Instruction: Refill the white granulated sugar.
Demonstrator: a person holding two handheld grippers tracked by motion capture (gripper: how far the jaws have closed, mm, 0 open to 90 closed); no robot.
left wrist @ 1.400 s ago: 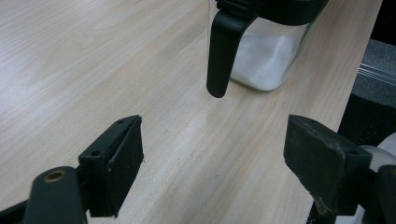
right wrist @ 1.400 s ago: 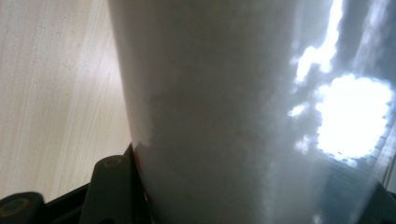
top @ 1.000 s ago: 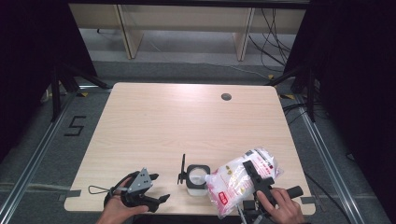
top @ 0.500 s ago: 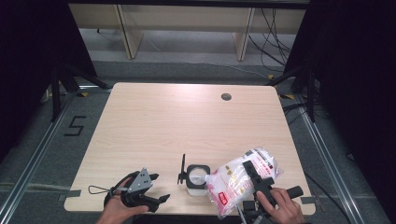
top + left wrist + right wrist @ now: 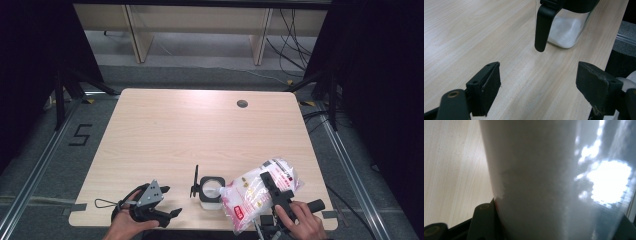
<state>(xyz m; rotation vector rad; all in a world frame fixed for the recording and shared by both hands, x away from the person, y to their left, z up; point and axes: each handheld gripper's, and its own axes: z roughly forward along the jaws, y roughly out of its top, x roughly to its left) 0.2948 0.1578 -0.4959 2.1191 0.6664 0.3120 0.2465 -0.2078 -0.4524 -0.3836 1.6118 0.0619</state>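
Bag (image 5: 260, 192) of white powder, soft, shifting, likely slippery film: clamped mid-body in right gripper (image 5: 277, 192), tilted over jar (image 5: 210, 189) at worktop (image 5: 200, 130) six o'clock edge. Best held high near the neck. Left gripper (image 5: 150, 202) released, empty, at jar's nine o'clock.

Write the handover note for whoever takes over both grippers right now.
Right gripper: shut on the clear bag of white powder, tilted with its mouth toward the glass jar.
Left gripper: open, holding nothing, jaws aimed at the jar from its left.
Glass jar: near the table's front edge, black lid flipped open, some white powder already in the bottom.
Done: jar opened, bag lifted into position.
Left: probably finish pouring, set the bag down, close the lid.
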